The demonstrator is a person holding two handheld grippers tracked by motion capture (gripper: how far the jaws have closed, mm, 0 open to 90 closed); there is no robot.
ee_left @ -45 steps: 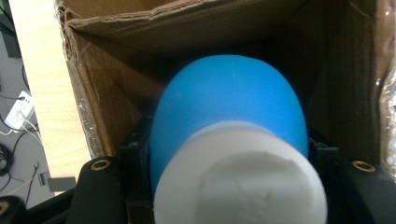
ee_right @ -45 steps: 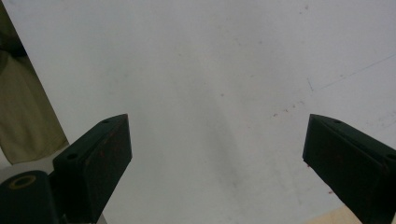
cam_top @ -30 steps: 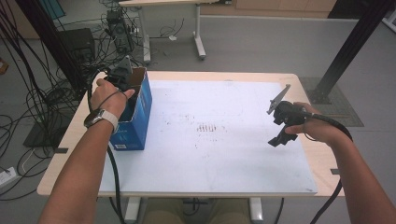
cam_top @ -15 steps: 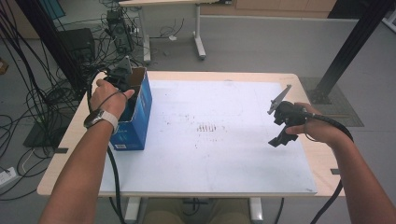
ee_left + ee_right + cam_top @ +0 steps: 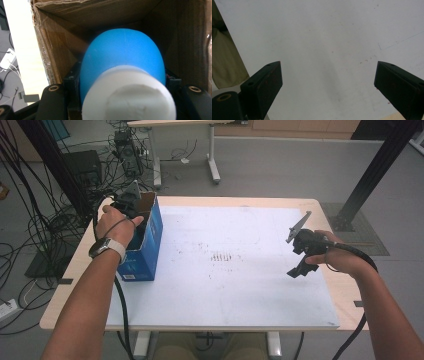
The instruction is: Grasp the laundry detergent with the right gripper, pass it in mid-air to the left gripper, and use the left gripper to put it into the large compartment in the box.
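- Bottle (image 5: 122, 75), blue with white cap, clamped in left hand-held gripper (image 5: 131, 209) inside cardboard box (image 5: 150, 240).
- Lift straight, clear of box walls.
- Right hand-held gripper (image 5: 327, 85) spread wide, idle above tabletop (image 5: 240, 270).

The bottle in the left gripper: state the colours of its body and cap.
Blue body, white cap; the bottle shows best in the left gripper view, clamped by the left gripper inside the box.
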